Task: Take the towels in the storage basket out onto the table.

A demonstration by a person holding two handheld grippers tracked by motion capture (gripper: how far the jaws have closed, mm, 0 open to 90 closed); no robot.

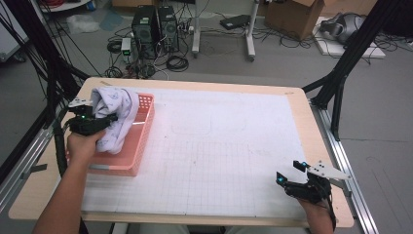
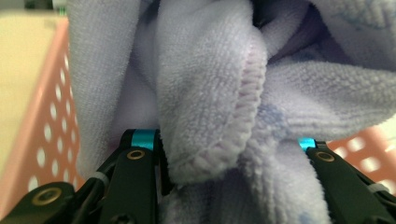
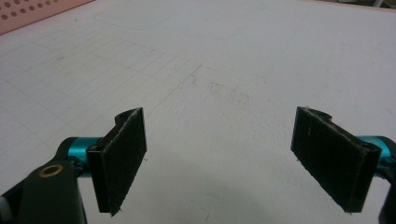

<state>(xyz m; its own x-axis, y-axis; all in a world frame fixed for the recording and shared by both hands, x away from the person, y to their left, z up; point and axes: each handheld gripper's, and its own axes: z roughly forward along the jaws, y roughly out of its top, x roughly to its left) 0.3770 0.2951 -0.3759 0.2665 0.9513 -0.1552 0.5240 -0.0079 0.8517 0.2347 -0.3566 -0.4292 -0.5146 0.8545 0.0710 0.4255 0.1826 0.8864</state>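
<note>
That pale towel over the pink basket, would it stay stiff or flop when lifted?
Probably floppy: the towel sags in folds over the basket. Its fluffy pile likely grips well between the left gripper pads. Likely light.

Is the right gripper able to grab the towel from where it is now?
Probably not yet: the right gripper sits open at the table's near right corner, while the towel hangs over the pink basket far left, in the left gripper.

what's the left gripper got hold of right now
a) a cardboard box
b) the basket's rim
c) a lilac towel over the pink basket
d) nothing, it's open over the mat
c: the left gripper has its jaws around folds of the lilac towel, bunched above the pink basket.
</note>
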